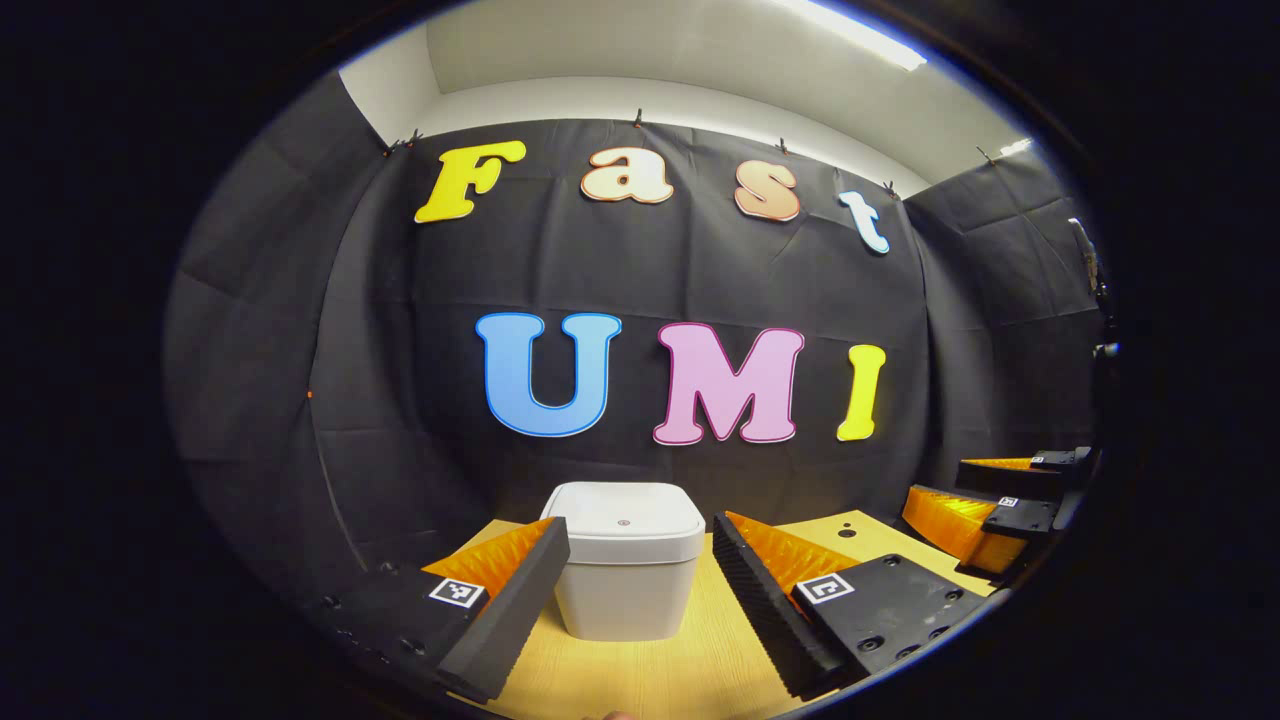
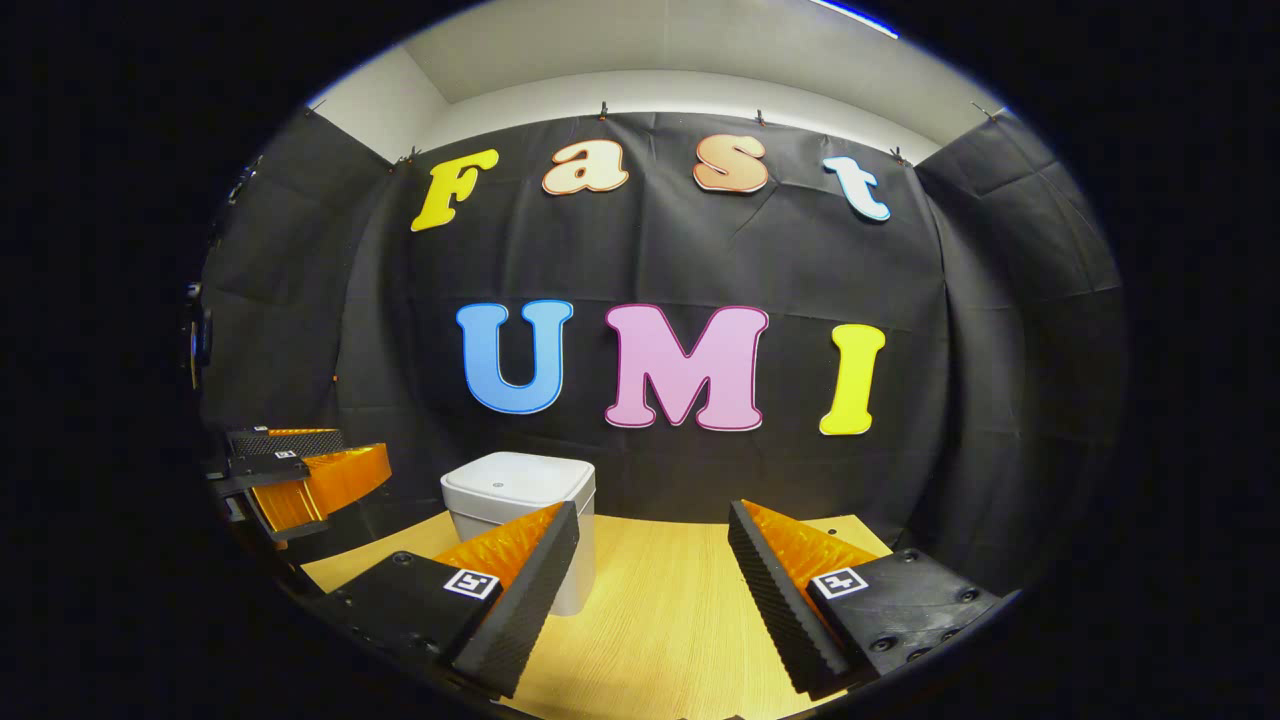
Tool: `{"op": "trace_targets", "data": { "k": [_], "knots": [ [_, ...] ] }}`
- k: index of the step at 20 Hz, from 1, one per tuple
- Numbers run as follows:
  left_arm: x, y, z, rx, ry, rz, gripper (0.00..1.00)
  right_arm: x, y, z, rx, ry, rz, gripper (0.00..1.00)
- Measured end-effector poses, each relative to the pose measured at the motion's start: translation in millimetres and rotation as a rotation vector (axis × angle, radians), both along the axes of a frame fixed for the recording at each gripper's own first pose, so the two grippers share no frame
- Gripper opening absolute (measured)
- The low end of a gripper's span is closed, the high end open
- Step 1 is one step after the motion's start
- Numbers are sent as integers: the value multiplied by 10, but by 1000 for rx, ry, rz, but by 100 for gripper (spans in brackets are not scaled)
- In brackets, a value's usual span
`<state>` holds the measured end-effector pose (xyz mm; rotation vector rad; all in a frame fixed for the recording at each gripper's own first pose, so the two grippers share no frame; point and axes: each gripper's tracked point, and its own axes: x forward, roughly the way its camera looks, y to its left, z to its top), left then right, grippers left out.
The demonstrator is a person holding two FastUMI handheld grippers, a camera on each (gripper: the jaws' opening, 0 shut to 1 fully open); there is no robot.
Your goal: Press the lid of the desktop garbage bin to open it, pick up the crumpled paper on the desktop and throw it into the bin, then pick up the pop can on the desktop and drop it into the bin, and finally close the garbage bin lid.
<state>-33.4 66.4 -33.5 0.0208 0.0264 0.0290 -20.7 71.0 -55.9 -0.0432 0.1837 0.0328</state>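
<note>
A small white desktop bin point(image 1: 628, 565) stands on the wooden table, its lid point(image 1: 623, 515) down flat. In the left gripper view it sits straight ahead between my left gripper's point(image 1: 640, 545) spread fingers, a short way beyond the tips. My left gripper is open and holds nothing. In the right gripper view the bin point(image 2: 525, 520) stands left of centre, partly behind the left finger point(image 2: 520, 590). My right gripper point(image 2: 655, 535) is open over bare table. The right gripper point(image 1: 1000, 500) also appears at the far right of the left gripper view, and the left gripper point(image 2: 300, 475) at the far left of the right gripper view.
The light wooden table point(image 2: 660, 620) runs back to the black cloth wall point(image 2: 660, 480) just behind the bin. Its back right corner point(image 2: 850, 525) has a small hole near the edge.
</note>
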Motion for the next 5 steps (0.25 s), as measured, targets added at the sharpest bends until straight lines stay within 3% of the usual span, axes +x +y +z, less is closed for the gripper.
{"op": "trace_targets", "data": {
  "k": [5],
  "knots": [
    [-15, 1, -61, -9, 23, 4, 98, -46, -22, 7, 3, 0, 3, 97]
  ]
}}
